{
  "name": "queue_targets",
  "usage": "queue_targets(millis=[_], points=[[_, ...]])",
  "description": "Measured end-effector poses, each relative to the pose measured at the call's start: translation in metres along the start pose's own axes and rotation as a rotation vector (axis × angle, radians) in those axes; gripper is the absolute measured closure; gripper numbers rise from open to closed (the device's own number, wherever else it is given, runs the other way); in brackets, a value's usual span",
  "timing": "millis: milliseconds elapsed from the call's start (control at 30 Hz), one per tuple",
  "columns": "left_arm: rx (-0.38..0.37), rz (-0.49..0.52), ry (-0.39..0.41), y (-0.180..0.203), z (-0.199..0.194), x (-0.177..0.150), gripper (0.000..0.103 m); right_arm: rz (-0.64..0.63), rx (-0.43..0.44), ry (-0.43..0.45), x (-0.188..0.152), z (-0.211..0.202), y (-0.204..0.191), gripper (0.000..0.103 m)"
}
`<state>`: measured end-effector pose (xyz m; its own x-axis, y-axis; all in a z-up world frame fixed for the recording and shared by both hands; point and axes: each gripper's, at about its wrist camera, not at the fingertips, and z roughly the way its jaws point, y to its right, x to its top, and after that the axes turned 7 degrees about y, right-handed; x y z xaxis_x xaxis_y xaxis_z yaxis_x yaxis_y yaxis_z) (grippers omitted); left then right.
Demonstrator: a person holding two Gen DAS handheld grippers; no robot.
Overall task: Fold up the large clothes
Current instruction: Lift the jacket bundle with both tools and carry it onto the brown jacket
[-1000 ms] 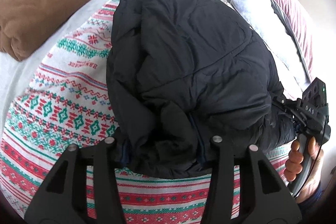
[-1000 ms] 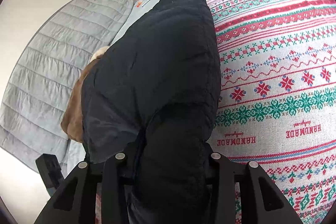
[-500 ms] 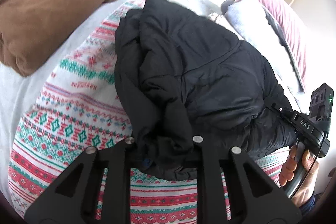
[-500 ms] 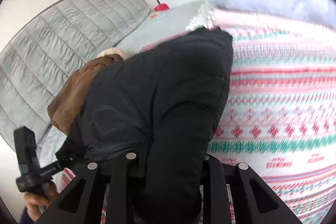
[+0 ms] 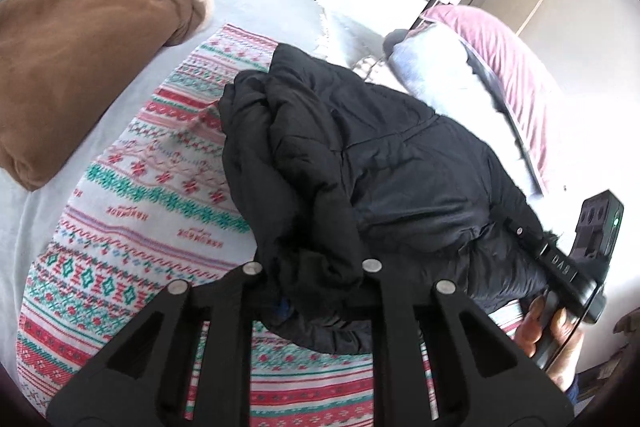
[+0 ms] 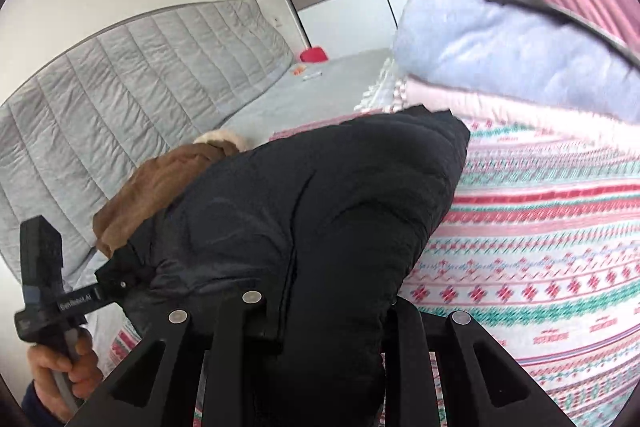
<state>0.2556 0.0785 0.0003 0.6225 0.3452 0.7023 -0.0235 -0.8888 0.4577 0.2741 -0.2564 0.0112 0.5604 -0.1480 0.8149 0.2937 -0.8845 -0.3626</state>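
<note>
free: patterned blanket (image 5: 132, 211) left of black jacket (image 5: 400, 167) | blocked: brown garment (image 5: 72, 67) (far left); pillows (image 5: 452, 75)

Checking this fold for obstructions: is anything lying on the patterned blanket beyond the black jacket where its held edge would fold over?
Nothing visible. Both grippers, left gripper and right gripper, pinch the black jacket; the brown garment lies off the patterned blanket.
</note>
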Motion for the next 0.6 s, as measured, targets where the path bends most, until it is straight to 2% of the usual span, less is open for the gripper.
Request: queue_targets(millis=[200, 367, 500, 600], points=[[-0.052, -0.033, -0.027, 0.005, 0.011, 0.014, 0.086, 0.073, -0.019, 0.000, 0.005, -0.006, 0.013, 0.082], [-0.064, 0.044, -0.052, 0.021, 0.022, 0.032, 0.086, 0.112, -0.061, -0.022, 0.007, -0.003, 0.017, 0.082], [-0.101, 0.082, -0.033, 0.017, 0.019, 0.058, 0.087, 0.039, -0.109, -0.003, 0.027, 0.006, -0.010, 0.082], [-0.142, 0.063, 0.000, -0.004, 0.009, 0.095, 0.087, -0.048, -0.105, 0.058, 0.056, 0.009, -0.049, 0.082]])
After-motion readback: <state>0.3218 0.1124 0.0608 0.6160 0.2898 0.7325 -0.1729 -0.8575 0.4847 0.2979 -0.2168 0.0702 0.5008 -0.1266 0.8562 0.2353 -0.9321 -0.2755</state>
